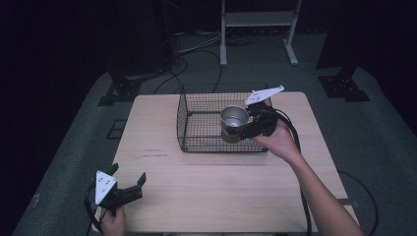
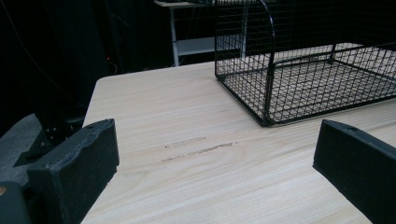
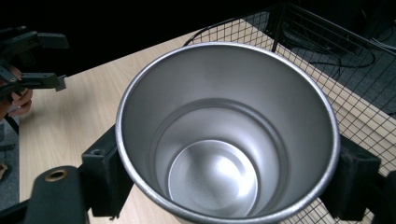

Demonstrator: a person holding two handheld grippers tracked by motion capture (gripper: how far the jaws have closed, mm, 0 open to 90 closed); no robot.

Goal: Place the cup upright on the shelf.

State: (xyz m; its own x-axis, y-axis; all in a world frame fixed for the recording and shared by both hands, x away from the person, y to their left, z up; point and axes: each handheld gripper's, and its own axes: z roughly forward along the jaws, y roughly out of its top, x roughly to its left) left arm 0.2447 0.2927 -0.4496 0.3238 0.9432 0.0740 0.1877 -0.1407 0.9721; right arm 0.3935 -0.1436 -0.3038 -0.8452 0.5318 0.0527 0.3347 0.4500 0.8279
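Note:
A shiny metal cup (image 1: 234,118) hangs upright over the black wire basket (image 1: 196,146), near its front right part. My right gripper (image 1: 236,131) is shut on the cup, one black jaw on each side of the wall below the rim. In the right gripper view the cup (image 3: 224,140) is empty, with my right gripper (image 3: 228,179) clamped around it. My left gripper (image 1: 129,174) stands open at the table's front left corner with nothing between its fingers (image 2: 74,170). It points toward the basket (image 2: 266,84), well short of it.
The light wooden table (image 1: 221,191) bears the basket at its far middle. Cables and a white stand's legs (image 1: 255,39) lie on the floor beyond the table. My left gripper (image 3: 51,60) shows far off in the right gripper view.

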